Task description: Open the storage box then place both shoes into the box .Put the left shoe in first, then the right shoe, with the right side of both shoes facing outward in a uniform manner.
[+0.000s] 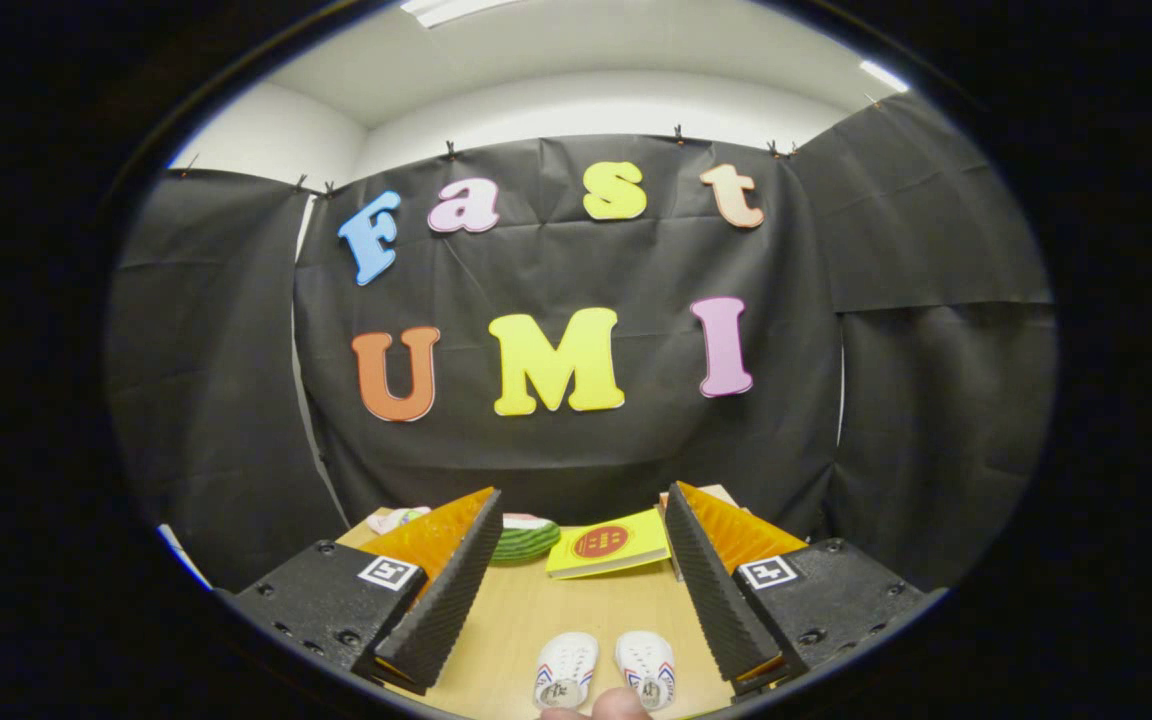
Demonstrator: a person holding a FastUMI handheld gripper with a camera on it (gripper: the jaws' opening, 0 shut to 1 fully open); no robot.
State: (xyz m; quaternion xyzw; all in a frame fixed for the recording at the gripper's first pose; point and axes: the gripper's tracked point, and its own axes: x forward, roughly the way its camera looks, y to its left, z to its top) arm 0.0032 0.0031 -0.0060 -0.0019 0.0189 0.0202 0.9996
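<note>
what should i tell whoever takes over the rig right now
Tool: open, holding nothing, fingers spread wide above the table.
Shoes: two white shoes lie side by side on the table between the fingers, close in; a fingertip shows just beside them.
Beyond the fingers: a yellow book and a green striped thing.
Done: nothing yet, neither shoe is picked up.
Left: find and open the storage box, then left shoe in, then right.

no readable text is found. a red round mark is printed on the yellow booklet (608,543), its lettering too small to be made out. square black-and-white markers are fixed on the blocks of the gripper (581,525), whose fingers are held apart around bare air.
</note>
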